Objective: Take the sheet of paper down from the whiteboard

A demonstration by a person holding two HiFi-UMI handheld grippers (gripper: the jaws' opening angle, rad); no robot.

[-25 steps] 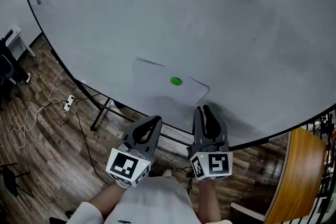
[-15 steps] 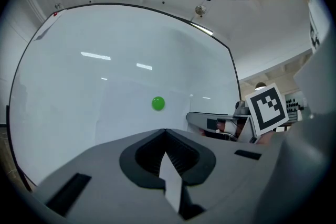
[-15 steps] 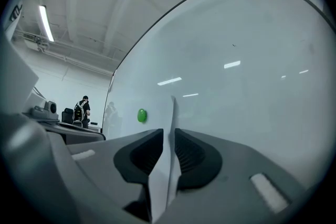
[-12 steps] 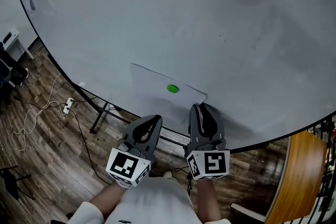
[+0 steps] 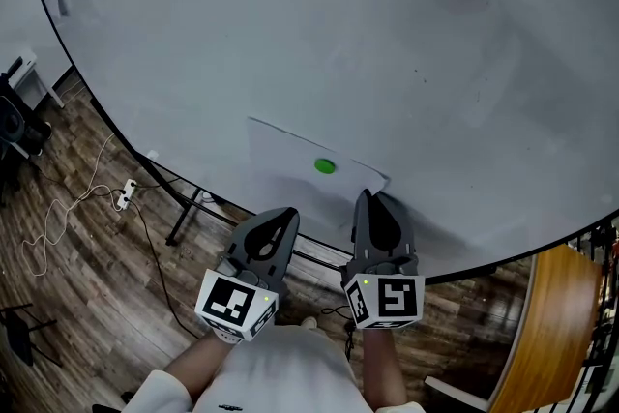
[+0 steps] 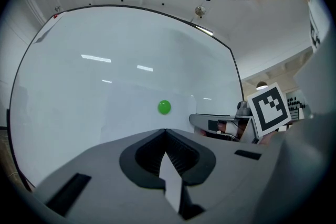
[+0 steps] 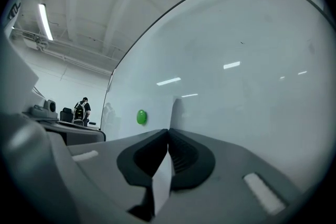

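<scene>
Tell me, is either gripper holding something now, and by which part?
Nothing is held. The left gripper and the right gripper have shut, empty jaws; the paper hangs on the whiteboard under a green magnet.

The whiteboard (image 5: 387, 34) carries a sheet of paper (image 5: 290, 164) pinned by a green magnet (image 5: 325, 166)

Head view is taken from above and behind the left gripper (image 5: 285, 216) and right gripper (image 5: 372, 198), aimed steeply down at the whiteboard (image 5: 290, 34) and wood floor (image 5: 77, 247). Each gripper view is shot along its own jaws, close to the board: the left almost square on, the right more obliquely. The green magnet (image 5: 325, 166) and sheet of paper (image 5: 285, 160) are shared by all three views.
</scene>
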